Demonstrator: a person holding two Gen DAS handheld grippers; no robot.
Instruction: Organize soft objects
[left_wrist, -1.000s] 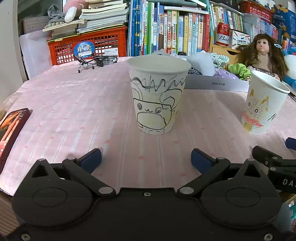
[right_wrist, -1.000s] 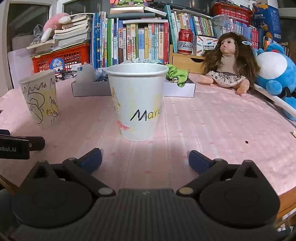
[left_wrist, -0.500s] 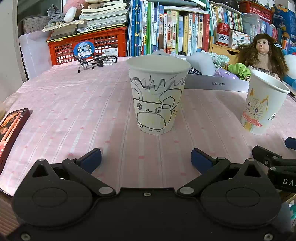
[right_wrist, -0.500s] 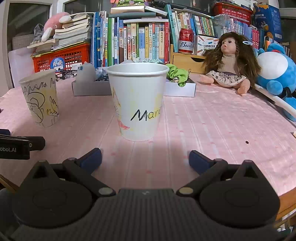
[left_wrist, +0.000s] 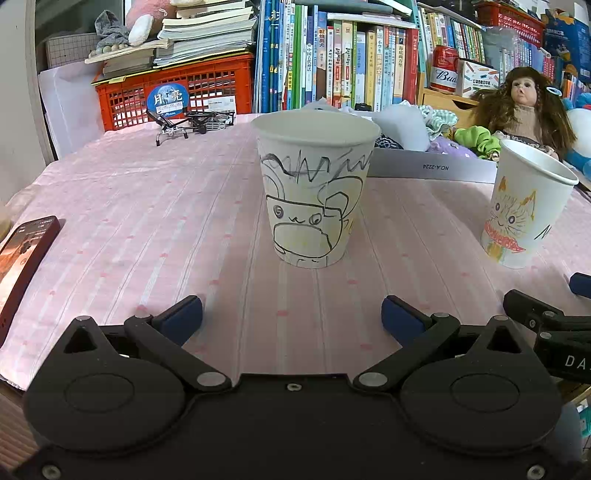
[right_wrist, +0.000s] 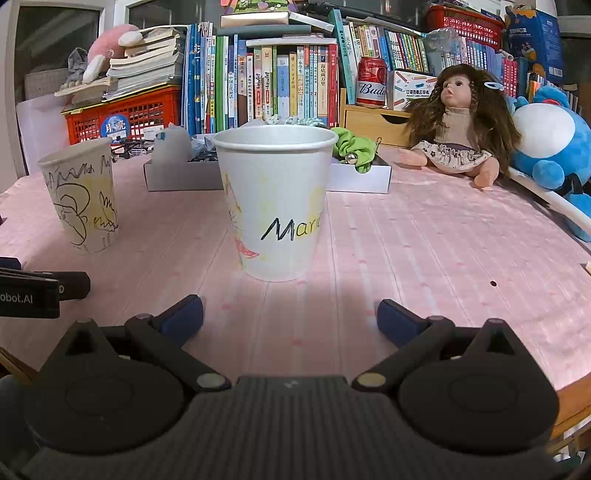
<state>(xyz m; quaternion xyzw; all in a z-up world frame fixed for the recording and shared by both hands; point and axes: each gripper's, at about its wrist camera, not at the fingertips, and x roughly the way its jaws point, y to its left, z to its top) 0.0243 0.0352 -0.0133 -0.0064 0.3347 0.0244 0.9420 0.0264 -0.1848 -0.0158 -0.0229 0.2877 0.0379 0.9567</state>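
A flat white box (left_wrist: 432, 168) at the back of the pink table holds soft items: a green scrunchie (left_wrist: 476, 138), a grey cloth (left_wrist: 399, 123) and others; it also shows in the right wrist view (right_wrist: 362, 177), with the green scrunchie (right_wrist: 354, 147) over its edge. A paper cup with a black animal drawing (left_wrist: 314, 192) stands right in front of my open, empty left gripper (left_wrist: 291, 317). A paper cup with a cat and the word "Maria" (right_wrist: 275, 203) stands in front of my open, empty right gripper (right_wrist: 290, 315).
A doll (right_wrist: 458, 125) and a blue plush (right_wrist: 550, 147) lie at the back right. A phone (left_wrist: 22, 254) lies at the left table edge. Books, a red crate (left_wrist: 173, 88) and a red can (right_wrist: 371, 81) line the back. Glasses (left_wrist: 192, 122) lie near the crate.
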